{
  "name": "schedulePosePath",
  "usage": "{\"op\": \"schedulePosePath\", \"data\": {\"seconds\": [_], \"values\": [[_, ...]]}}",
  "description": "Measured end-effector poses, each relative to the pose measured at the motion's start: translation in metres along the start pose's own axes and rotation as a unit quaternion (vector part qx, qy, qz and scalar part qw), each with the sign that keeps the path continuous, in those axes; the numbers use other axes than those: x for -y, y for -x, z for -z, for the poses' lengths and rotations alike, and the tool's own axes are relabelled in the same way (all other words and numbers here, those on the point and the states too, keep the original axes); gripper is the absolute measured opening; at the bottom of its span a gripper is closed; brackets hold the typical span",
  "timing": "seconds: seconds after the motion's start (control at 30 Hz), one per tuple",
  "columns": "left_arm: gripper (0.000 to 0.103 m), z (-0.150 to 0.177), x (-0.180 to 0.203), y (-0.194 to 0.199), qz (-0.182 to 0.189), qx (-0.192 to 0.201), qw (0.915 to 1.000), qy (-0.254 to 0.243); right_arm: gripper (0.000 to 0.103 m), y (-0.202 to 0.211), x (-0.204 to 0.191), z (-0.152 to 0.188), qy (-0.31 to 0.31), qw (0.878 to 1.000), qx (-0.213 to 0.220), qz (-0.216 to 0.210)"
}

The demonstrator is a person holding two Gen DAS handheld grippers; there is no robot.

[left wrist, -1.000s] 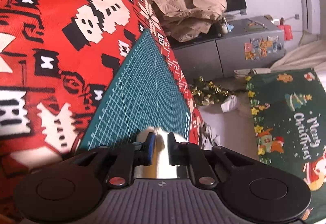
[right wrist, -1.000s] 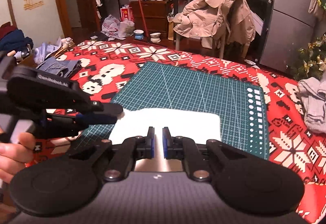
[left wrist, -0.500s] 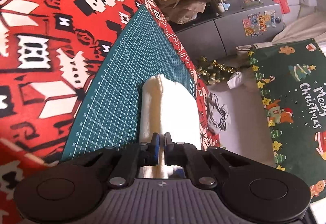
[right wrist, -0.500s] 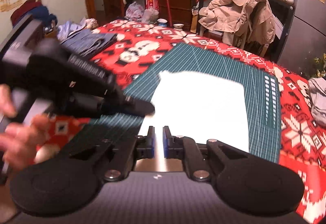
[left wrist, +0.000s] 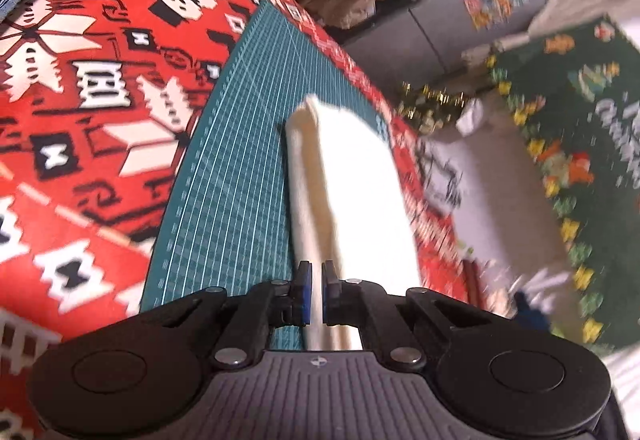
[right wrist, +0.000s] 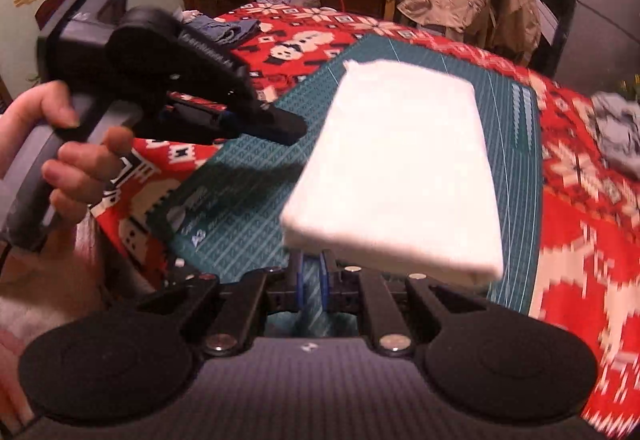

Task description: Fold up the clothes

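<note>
Right gripper narrow — grasp hidden under folded white cloth — blurred.

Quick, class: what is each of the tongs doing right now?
Left tongs: nearly closed, holding nothing, beside the folded white cloth.
Right tongs: nearly closed, empty, just before the cloth.

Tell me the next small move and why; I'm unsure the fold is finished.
Probably draw the right gripper back from the white cloth. It already lies as a neat folded rectangle on the green mat, neither gripper grips it, and the left gripper sits apart at its left.
</note>
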State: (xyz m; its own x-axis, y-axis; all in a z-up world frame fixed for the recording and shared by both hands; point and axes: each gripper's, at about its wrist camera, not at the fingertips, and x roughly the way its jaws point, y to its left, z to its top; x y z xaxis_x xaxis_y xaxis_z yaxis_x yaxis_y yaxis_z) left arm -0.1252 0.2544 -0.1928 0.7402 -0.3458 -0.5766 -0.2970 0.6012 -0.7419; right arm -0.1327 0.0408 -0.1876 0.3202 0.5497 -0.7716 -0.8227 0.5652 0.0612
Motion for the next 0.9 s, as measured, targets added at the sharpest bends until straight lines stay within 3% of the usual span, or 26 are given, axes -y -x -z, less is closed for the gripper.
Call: {"op": "schedulePosePath", "data": {"seconds": [0.37, 0.6, 0.9], "values": [[0.0, 0.021, 0.002, -0.007, -0.028, -0.033, 0.9989, -0.018, 0.014, -0.023, -0.003, 0.009, -0.039, 0.998, 0.047, -0.017], [0.0, 0.027, 0.0, -0.014, -0.011, -0.06, 0.9981, -0.007, 0.019, -0.031, -0.02, 0.013, 0.014, 0.997, 0.068, 0.014], [0.0, 0.028, -0.006, -0.014, 0.007, -0.083, 0.9959, 0.037, 0.005, -0.036, -0.034, 0.017, 0.063, 0.993, 0.086, 0.044]]}}
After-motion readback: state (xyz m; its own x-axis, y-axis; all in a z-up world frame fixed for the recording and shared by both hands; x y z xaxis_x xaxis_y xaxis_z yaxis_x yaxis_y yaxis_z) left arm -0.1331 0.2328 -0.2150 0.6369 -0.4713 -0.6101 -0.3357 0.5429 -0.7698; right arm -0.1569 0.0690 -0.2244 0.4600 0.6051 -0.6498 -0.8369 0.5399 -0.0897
